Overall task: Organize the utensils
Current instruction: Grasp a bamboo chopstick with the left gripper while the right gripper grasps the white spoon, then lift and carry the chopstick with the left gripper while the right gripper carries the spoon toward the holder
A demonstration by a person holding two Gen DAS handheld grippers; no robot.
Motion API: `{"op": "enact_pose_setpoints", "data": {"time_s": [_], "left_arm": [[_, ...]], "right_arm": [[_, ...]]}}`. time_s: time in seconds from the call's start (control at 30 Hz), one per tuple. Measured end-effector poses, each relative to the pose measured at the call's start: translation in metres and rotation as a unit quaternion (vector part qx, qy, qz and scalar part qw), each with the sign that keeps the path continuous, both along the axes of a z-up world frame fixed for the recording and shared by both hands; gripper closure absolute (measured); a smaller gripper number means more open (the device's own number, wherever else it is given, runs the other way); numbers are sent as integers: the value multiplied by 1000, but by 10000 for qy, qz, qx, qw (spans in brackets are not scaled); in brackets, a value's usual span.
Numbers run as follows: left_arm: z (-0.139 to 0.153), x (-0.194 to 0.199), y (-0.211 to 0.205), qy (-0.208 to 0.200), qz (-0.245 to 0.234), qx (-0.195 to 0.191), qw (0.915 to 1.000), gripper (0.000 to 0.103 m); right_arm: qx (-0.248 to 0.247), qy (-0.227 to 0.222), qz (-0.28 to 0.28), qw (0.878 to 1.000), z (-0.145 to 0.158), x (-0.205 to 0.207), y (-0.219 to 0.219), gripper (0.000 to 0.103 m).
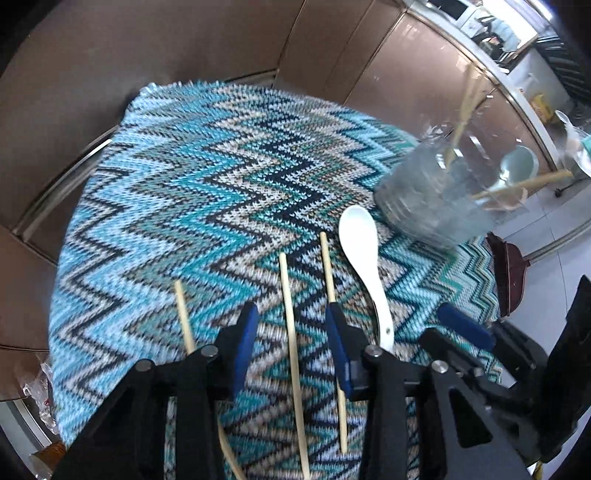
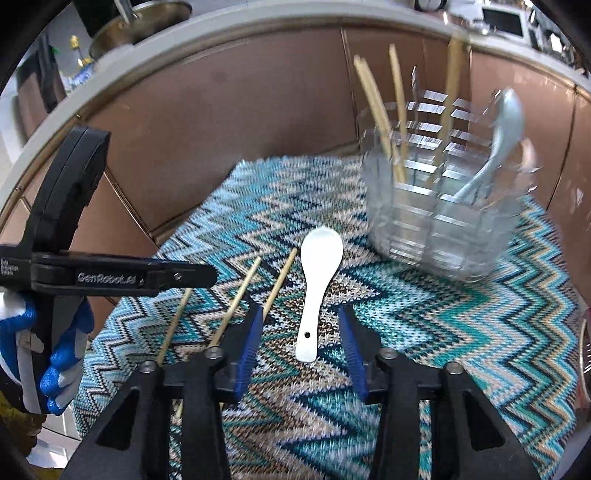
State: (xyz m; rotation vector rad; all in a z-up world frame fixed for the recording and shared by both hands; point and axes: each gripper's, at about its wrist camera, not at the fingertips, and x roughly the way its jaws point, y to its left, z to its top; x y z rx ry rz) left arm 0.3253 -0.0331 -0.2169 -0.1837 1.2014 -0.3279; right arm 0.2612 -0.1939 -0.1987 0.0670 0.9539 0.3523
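Observation:
Three wooden chopsticks lie side by side on a zigzag knitted mat. My left gripper hangs just above them, open, with the middle chopstick between its blue pads and untouched. A white ceramic spoon lies to their right. My right gripper is open astride the spoon's handle, pads clear of it. At the back right a clear glass holder contains several chopsticks and a pale blue spoon. The left gripper's body shows at the left, in a blue-gloved hand.
Brown panelled walls curve closely around the back and left of the mat. A dark wooden chair stands off the mat's right edge. A metal pot sits on the ledge above the panels.

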Motion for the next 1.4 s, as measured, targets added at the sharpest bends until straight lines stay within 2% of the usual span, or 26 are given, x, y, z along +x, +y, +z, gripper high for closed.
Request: {"op": "enact_pose_setpoints", "data": {"time_s": [0.1,0.27,0.4,0.6,0.73,0.8,0.87,0.9,0.93,1.1,1.23,1.4], "left_arm": [[-11,12,-4,128,27,92,9999,73],[-24,23,-8,331,9,164,9993,78],[-32,27,-15,409,-33,281,9988,83],[-33,31,-17,407,-43,359,9985,88],[-34,33,-15,442,-24,340,9984,90],[-34,34,-15,451,-61,410,9981,90],[-33,36,-19,457,-108,513,9976,90],[-33,37,-21,468,-118,554,9973,90],[-33,37,-23,480,-130,592,9970,90],[-34,41,-31,513,-163,671,9963,90],[-33,42,-33,519,-206,668,9962,90],[-34,42,-31,467,-251,748,9958,90]], "right_arm": [[-57,253,107,9996,-17,19,5,75],[-126,651,161,9977,-44,41,10,75],[-43,732,122,9972,-49,45,7,87],[102,839,218,9962,-42,19,-5,89],[210,931,373,9947,-38,-22,-11,89],[212,921,456,9945,-36,-40,-13,88],[286,862,502,9946,-31,-51,-17,79],[298,796,495,9952,-28,-54,-20,69],[281,656,493,9962,-21,-54,-23,66],[327,432,587,9968,-9,-28,-27,66],[421,573,1050,9919,-18,-2,-19,64],[425,667,1299,9884,-29,23,-16,59]]}}
